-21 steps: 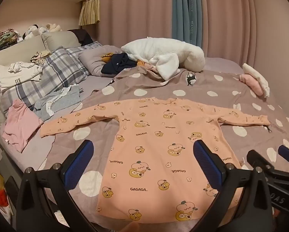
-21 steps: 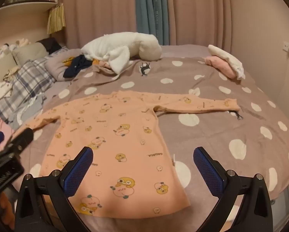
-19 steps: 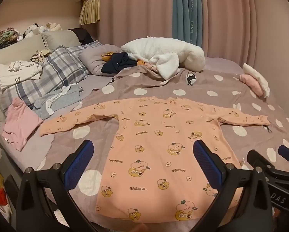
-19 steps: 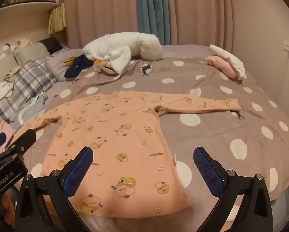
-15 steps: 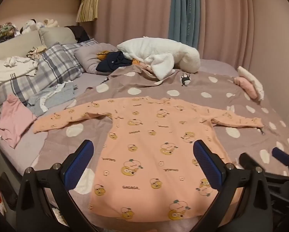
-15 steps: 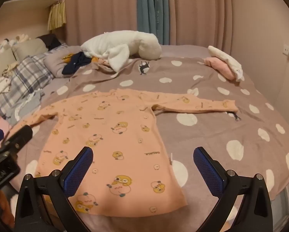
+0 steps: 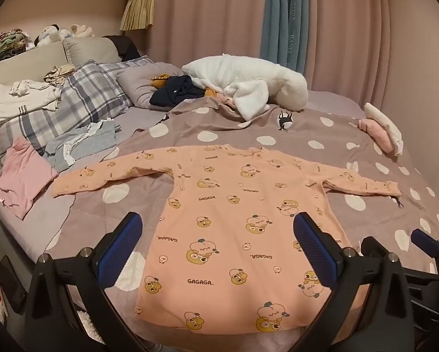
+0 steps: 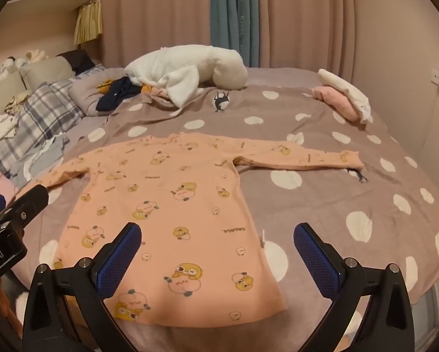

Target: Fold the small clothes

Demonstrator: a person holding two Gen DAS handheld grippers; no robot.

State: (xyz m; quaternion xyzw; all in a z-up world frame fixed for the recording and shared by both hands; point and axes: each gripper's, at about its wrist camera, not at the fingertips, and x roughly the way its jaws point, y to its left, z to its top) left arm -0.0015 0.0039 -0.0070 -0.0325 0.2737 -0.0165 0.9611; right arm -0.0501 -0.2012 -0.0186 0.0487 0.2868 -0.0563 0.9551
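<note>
A small peach long-sleeved shirt (image 7: 228,223) with cartoon prints lies flat on the polka-dot blanket (image 7: 351,152), both sleeves spread out sideways. It also shows in the right wrist view (image 8: 166,205). My left gripper (image 7: 218,243) is open and empty, held above the shirt's lower half near the hem. My right gripper (image 8: 218,246) is open and empty, above the shirt's lower right part. The right gripper's fingers (image 7: 425,243) show at the lower right of the left wrist view; the left gripper's body (image 8: 11,220) shows at the left of the right wrist view.
A white plush toy (image 7: 248,85) and a dark garment (image 7: 175,91) lie at the back of the bed. Folded pink and white clothes (image 7: 381,132) sit at the right edge. Loose pink (image 7: 22,176), grey (image 7: 81,143) and white clothes (image 7: 22,99) lie on plaid pillows at left.
Both grippers have shifted slightly, so the shirt sits a little differently in each view. Both stay open and empty. The shirt has not moved.
</note>
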